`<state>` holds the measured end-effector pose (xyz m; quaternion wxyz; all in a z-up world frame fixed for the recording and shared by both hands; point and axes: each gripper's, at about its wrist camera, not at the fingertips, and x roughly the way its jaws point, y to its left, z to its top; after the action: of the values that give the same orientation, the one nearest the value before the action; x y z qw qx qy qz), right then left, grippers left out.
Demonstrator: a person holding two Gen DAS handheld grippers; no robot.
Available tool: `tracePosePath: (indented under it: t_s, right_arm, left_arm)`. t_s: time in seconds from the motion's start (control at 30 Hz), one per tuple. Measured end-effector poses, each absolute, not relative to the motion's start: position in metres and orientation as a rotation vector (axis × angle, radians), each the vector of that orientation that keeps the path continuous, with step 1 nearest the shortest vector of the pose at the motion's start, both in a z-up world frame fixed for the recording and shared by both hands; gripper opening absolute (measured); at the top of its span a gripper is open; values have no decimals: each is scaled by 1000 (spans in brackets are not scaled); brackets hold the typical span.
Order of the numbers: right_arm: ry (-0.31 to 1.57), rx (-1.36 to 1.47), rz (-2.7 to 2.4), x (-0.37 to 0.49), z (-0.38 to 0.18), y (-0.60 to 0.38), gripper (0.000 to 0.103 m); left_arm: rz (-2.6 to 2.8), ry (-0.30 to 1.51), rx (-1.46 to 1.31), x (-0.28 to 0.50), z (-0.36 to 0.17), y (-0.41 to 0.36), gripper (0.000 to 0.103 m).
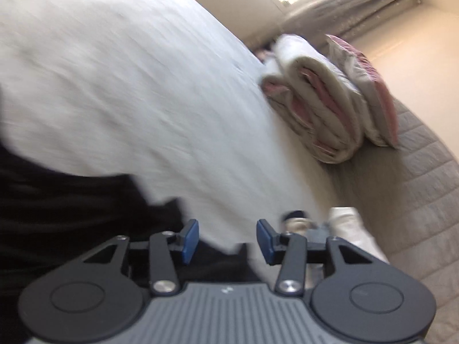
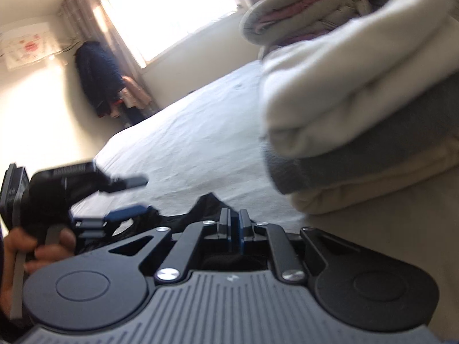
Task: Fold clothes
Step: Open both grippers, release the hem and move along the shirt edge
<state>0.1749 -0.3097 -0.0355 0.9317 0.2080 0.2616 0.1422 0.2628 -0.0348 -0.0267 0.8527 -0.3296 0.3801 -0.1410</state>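
Note:
A black garment (image 1: 63, 206) lies crumpled on the white bed sheet (image 1: 129, 71), at the lower left of the left wrist view. My left gripper (image 1: 228, 240) hangs just over its edge, blue pads (image 1: 190, 240) wide apart and nothing between them. The right wrist view shows the left gripper (image 2: 140, 196) at the left, open, held by a hand (image 2: 43, 246). My right gripper (image 2: 235, 223) has its pads almost together, right at the black garment (image 2: 200, 206). I cannot tell whether cloth is pinched there.
A stack of folded clothes (image 2: 344, 91), white over grey over cream, sits close on the right. A rolled white and pink duvet (image 1: 315, 100) lies further up the bed. A dark jacket (image 2: 97, 77) hangs by the window. A grey quilted cover (image 1: 416, 200) borders the sheet.

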Motion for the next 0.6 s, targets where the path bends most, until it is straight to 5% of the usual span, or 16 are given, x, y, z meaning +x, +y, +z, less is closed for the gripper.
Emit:
tracePosePath:
  t_s: [0.3, 0.6]
  right_arm:
    - [622, 331, 393, 188, -34, -277, 11]
    - [744, 272, 305, 237, -36, -282, 11]
  left_arm:
    - [-45, 760, -243, 237, -12, 55, 53]
    - [1, 731, -162, 253, -19, 146, 53]
